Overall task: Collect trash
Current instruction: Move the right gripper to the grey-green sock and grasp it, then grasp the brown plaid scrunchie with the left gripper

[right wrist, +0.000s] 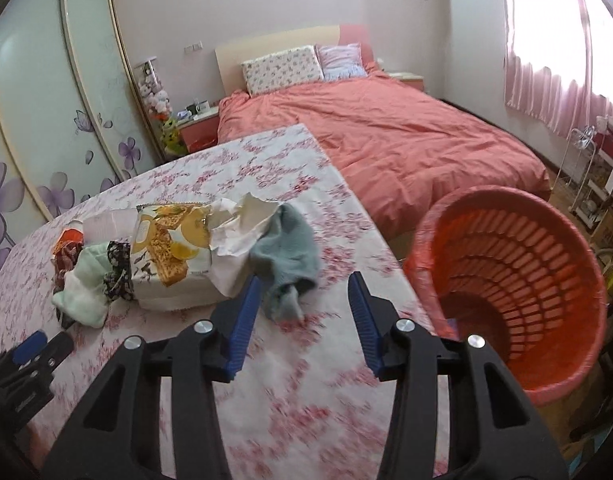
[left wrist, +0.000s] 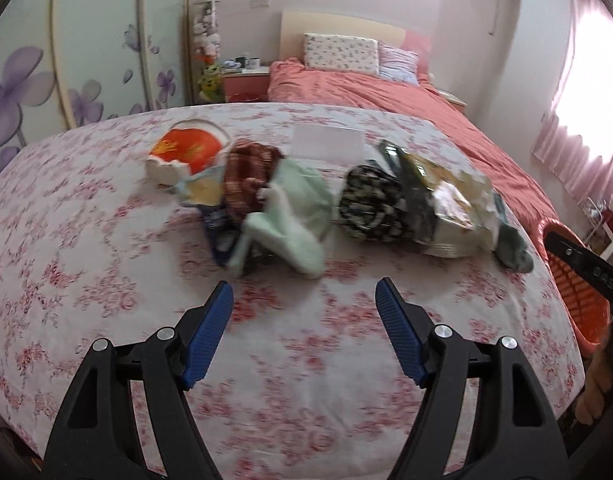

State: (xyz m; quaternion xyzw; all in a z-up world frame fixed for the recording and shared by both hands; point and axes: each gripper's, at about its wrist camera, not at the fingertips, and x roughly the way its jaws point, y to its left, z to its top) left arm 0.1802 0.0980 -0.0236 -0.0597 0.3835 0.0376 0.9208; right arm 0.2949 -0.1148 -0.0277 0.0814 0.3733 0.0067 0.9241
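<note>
Trash and cloths lie in a heap on the floral-covered table point(left wrist: 106, 240). In the left wrist view I see an orange and white wrapper point(left wrist: 186, 152), a mint green cloth point(left wrist: 294, 216), a black floral cloth point(left wrist: 370, 200) and a yellow snack bag point(left wrist: 454, 208). My left gripper point(left wrist: 304, 288) hovers open in front of the heap, holding nothing. In the right wrist view the snack bag point(right wrist: 174, 244), torn white paper point(right wrist: 242, 220) and a grey-green sock point(right wrist: 286, 264) lie ahead. My right gripper point(right wrist: 304, 280) is open; the sock's end lies on the table between its fingertips, untouched.
An orange slatted basket point(right wrist: 506, 280) stands beside the table's right edge, also seen as the basket point(left wrist: 574, 280) in the left view. Behind the table is a bed point(right wrist: 386, 132) with a coral cover. A wardrobe with flower doors point(right wrist: 46, 100) is on the left.
</note>
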